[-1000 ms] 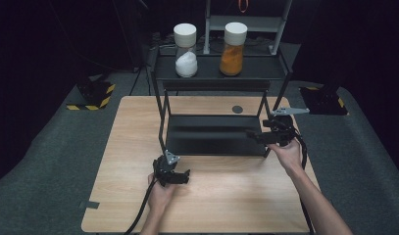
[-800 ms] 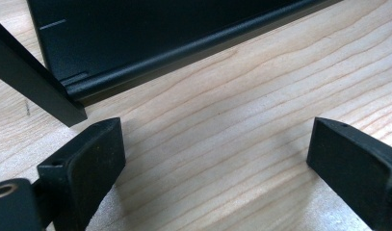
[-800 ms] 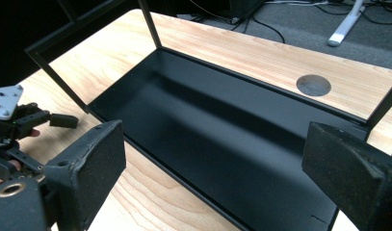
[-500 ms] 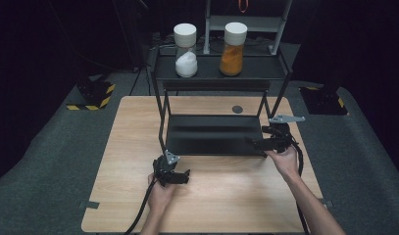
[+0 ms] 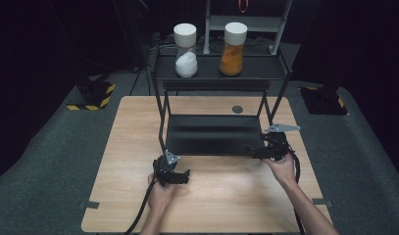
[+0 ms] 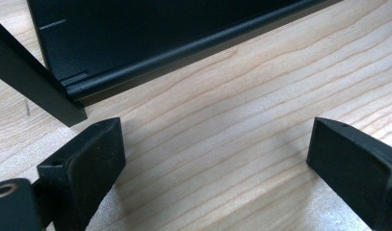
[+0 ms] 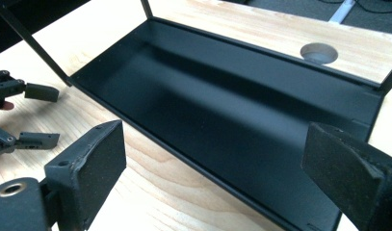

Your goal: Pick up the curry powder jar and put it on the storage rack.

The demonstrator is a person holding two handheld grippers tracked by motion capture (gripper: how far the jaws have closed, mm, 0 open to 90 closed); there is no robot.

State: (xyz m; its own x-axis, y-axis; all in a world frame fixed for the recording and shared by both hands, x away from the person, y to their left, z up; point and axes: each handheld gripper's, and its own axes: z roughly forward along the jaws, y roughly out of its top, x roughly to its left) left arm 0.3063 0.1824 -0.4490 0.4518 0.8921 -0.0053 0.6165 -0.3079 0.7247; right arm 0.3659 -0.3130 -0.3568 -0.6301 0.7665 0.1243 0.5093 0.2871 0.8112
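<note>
- Left gripper (image 5: 183, 177): jaws wide apart, nothing between them, over bare table (image 5: 226, 196) near the rack's (image 5: 214, 134) front-left corner.
- Right gripper (image 5: 252, 152): jaws wide apart, empty, at the rack's front-right corner.
- The high view shows two jars (image 5: 185, 43) on the rack's top shelf, one white-filled, one orange-filled.
- The right gripper view shows the lower shelf (image 7: 232, 115) bare, and one round hole (image 7: 319, 53) in the table beyond it.
- The left gripper view shows one rack leg (image 6: 34, 86) just beside its left jaw.

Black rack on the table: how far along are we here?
Done: two jars stand on the rack's top shelf. In hand: nothing; left gripper and right gripper are open at the empty lower shelf's front corners. Left, probably: gripping the rack.
</note>
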